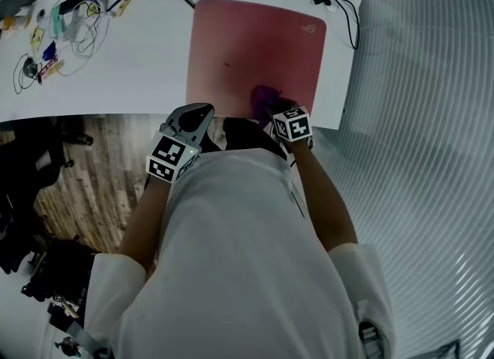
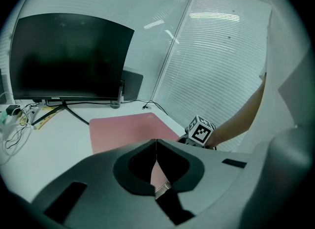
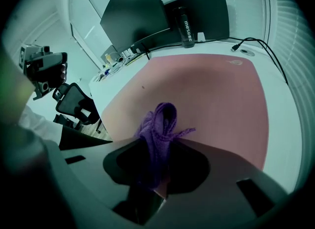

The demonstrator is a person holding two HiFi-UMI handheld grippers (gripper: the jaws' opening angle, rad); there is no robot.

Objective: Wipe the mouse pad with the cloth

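Purple cloth (image 3: 158, 127) clamped in right tongs (image 3: 157, 147), near edge of mouse pad (image 1: 255, 45); left tongs (image 2: 156, 147) closed, empty.

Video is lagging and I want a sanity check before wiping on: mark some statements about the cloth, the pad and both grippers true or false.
1. The right gripper is shut on the purple cloth. True.
2. The cloth sits at the far edge of the mouse pad. False: it is at the pad's near edge, close to the person.
3. The left gripper holds a second cloth. False: its jaws are together with nothing between them.
4. The pad lies flat on the white desk. True.
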